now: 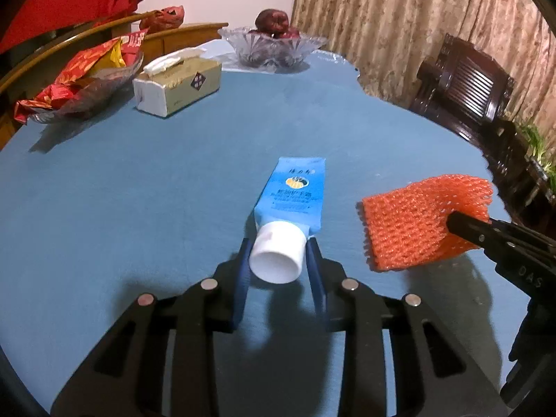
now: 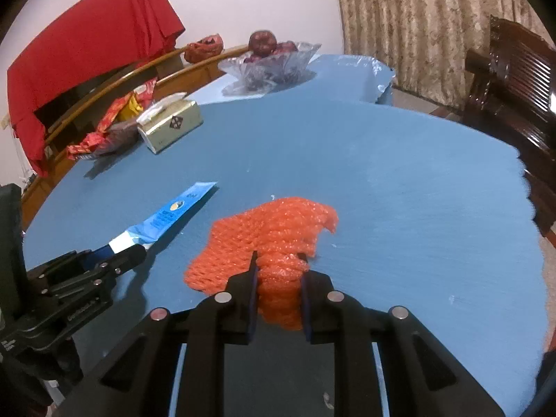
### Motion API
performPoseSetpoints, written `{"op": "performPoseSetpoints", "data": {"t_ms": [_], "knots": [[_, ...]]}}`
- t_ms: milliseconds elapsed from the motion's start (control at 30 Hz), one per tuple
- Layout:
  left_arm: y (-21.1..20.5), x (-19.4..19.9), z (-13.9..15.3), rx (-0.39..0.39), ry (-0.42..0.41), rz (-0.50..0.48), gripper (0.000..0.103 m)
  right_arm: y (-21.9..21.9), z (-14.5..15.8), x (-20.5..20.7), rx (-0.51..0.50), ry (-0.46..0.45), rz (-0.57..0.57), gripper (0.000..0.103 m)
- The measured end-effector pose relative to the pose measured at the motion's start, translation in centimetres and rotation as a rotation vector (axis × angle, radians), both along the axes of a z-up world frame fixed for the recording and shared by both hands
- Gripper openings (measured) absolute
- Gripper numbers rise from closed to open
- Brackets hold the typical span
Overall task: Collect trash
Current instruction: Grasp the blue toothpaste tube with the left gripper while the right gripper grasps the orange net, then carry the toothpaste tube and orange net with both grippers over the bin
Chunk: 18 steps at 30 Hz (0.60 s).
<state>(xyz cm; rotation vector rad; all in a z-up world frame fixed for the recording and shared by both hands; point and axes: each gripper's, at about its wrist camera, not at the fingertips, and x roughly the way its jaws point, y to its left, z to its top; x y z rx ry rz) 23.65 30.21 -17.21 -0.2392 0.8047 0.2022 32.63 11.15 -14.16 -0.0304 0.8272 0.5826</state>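
Observation:
A blue tube with a white cap (image 1: 290, 205) lies on the blue table (image 1: 139, 191). My left gripper (image 1: 279, 243) is shut on its cap end. In the right wrist view the tube (image 2: 173, 213) points away from the left gripper (image 2: 135, 248). An orange foam net (image 2: 267, 239) is pinched between the fingers of my right gripper (image 2: 278, 264). In the left wrist view the net (image 1: 420, 222) hangs just above the table from the right gripper (image 1: 451, 222).
A tissue box (image 1: 177, 81), a dish of red snack wrappers (image 1: 80, 80) and a glass bowl of fruit (image 1: 272, 43) stand at the far side. A dark wooden chair (image 1: 465, 83) is right of the table. Curtains hang behind.

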Motion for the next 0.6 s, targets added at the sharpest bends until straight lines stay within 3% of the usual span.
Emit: {"op": "performPoseSetpoints", "data": {"t_ms": [167,367,433,533,600], "knots": [[-1.6,-1.0,0.6,-0.008,-0.007,-0.014,0.027,-2.1,1.5,-1.3,0.006,-0.024,-0.025,0.02],[-2.9,-0.8,-1.4,-0.039,0.082,-0.041,0.028,-3.1,0.6,-2.1,-0.025,-0.007,-0.036,0.02],[-3.1,-0.7,-1.6,-0.027,0.079,-0.042,0.031,-3.3,0.1,-2.1,-0.029,0.006,-0.042,0.02],[-3.1,0.0,-1.5,-0.026,0.084,-0.053,0.051,-3.4,-0.3,-1.9,-0.031,0.013,-0.048,0.02],[-3.1,0.6,-1.5,-0.02,0.09,-0.056,0.052,-3.5,-0.3,-1.8,-0.027,0.015,-0.051,0.02]]}}
